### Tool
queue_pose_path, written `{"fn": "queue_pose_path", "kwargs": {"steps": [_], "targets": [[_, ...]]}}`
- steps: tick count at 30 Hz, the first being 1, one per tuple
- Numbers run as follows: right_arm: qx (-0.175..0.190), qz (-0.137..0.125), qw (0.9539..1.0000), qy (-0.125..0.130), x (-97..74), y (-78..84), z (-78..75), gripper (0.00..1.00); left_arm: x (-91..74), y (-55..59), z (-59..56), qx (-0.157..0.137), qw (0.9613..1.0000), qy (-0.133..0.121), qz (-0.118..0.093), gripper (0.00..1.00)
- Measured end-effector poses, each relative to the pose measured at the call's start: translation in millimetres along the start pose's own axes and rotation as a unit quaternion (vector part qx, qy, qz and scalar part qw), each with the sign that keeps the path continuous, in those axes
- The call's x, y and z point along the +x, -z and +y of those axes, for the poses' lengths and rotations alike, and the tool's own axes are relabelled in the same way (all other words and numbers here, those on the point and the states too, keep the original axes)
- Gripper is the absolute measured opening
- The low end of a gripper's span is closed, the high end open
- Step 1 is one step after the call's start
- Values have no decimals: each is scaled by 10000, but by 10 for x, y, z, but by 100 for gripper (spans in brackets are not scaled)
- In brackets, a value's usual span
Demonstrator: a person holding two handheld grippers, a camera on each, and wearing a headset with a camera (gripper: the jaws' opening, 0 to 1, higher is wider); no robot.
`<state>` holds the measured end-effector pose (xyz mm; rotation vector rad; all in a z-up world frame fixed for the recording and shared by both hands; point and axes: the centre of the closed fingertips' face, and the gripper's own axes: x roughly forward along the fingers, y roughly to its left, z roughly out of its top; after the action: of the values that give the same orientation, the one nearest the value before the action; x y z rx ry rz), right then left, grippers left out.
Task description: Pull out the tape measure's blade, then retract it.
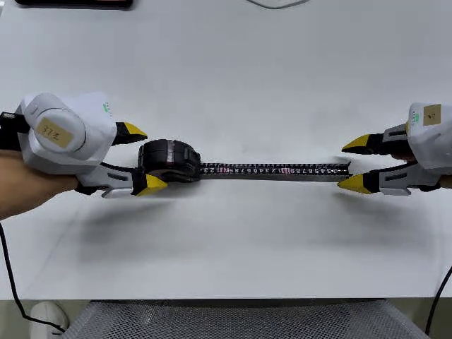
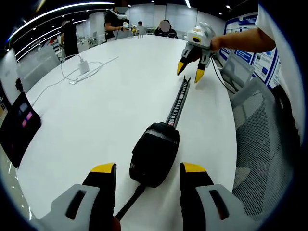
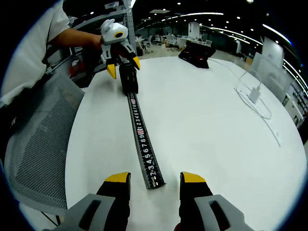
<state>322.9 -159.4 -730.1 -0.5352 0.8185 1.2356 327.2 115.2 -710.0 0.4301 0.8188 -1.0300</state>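
A black tape measure case [image 1: 168, 161] lies on the white table [image 1: 233, 78], its blade [image 1: 275, 170] drawn out to the right and resting flat. My left gripper [image 1: 145, 159] is open, its yellow tips on either side of the case's rear end. In the left gripper view the case [image 2: 154, 153] sits just ahead of the left gripper [image 2: 148, 168], with a small gap at each jaw. My right gripper [image 1: 352, 164] is open around the blade's end. In the right gripper view the blade tip [image 3: 154, 182] lies between the jaws of the right gripper [image 3: 155, 177], untouched.
A black device [image 1: 70, 2] and a white cable [image 1: 279, 3] lie at the table's far edge. A mesh chair [image 1: 240, 321] stands below the near edge. A charger with cord [image 2: 84, 66] and a dark tablet [image 2: 21, 120] sit off to one side.
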Motion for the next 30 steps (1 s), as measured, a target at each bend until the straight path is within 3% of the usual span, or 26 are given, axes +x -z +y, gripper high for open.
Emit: {"fn": "queue_pose_path", "kwargs": {"steps": [7,11,14,18,26,30], "targets": [[204,-48,9996,190,-48,-34,29,52,-69,-19,-6,-78,9997,-191,-124,55],[323,-135,9990,267,-80,-61,49,54,-97,10,-29,-143,9996,-197,-140,57],[403,-186,9984,343,-93,-63,50,54,-149,-11,-4,-347,9986,-287,-286,58],[469,-255,9976,451,-119,-89,55,55,-215,-28,11,-373,9975,-432,-415,58],[639,-426,9949,647,-190,-149,66,59,-380,-113,42,-542,9931,-746,-722,58],[700,-481,9936,744,-227,-182,84,62,-485,-155,63,-663,9885,-933,-984,59]]}}
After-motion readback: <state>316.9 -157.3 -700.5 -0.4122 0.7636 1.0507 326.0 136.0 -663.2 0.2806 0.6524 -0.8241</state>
